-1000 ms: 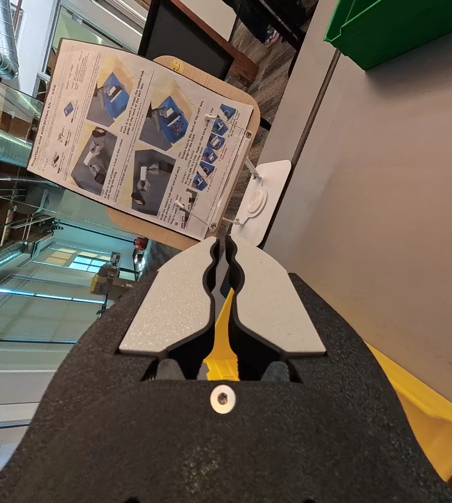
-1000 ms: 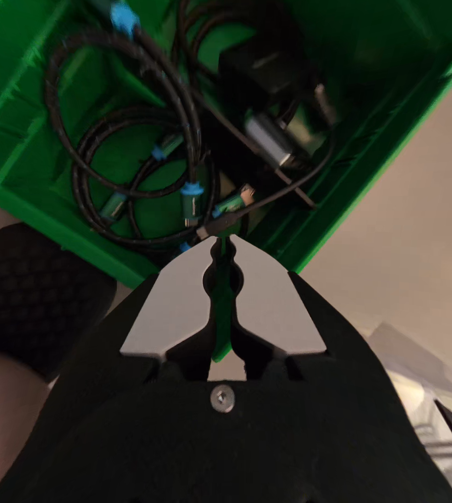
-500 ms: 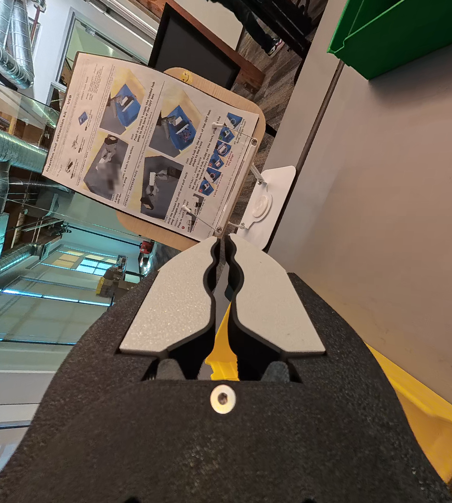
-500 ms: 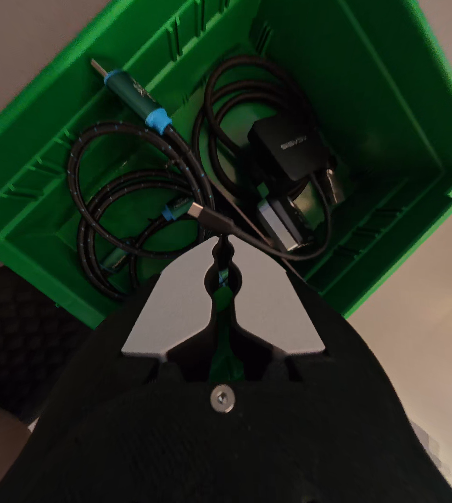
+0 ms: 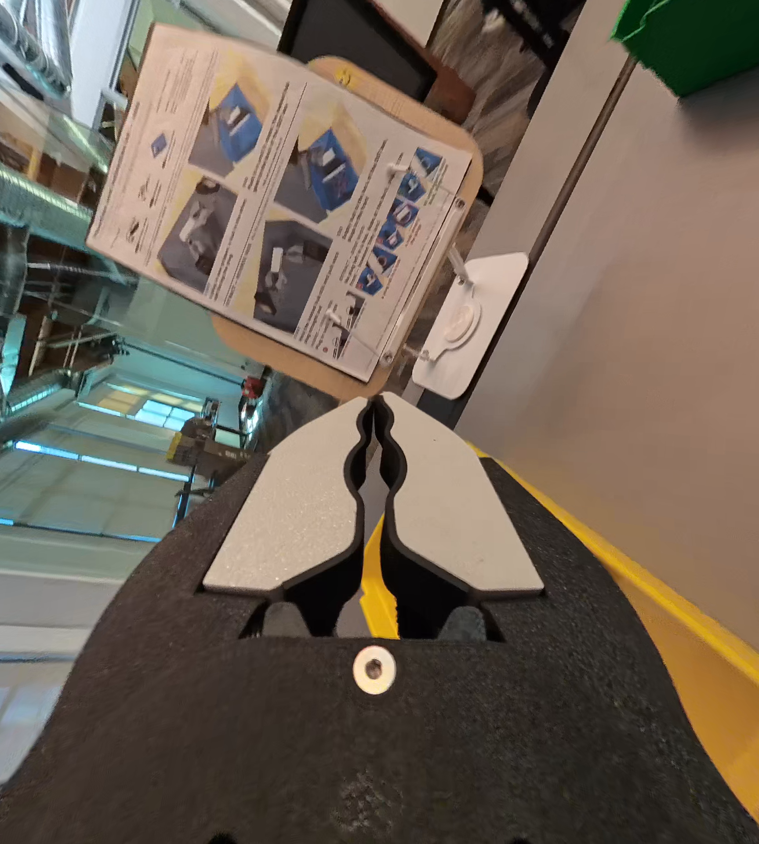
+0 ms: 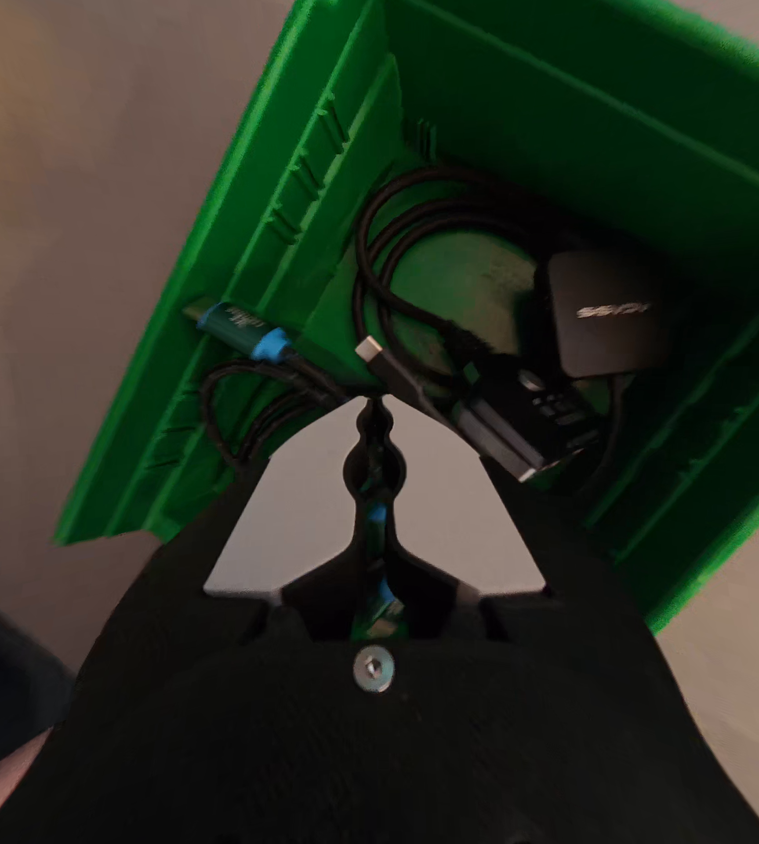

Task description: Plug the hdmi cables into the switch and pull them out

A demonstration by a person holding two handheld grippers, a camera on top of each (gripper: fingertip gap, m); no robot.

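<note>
I am holding the right gripper (image 6: 375, 402) over the green bin (image 6: 277, 255), which is filling the upper half of the right wrist view. The gripper is pressed nearly together and I see no cable between its tips; something green and blue is showing through the gap lower down, but I cannot tell whether it is being held or is only lying behind.

The black switch (image 6: 605, 315) is lying in the bin at upper right, above and right of the tips. A grey block (image 6: 500, 434) is lying just below it, against the right finger. A teal plug (image 6: 236, 324) with a blue collar is resting on the bin's left wall, upper left of the tips, its long axis running up-left to down-right. A thin plug (image 6: 370, 349) is pointing up-left, just above the tips. Black cables (image 6: 368, 255) are looping around all of these, so I judge a clean grasp will need care.

The left gripper (image 5: 374, 404), also pressed together and empty, is pointing away at an instruction sheet (image 5: 272, 201), with a yellow bin (image 5: 642, 607) beside it on the grey bench (image 5: 665, 319). The right gripper is the nearer one.
</note>
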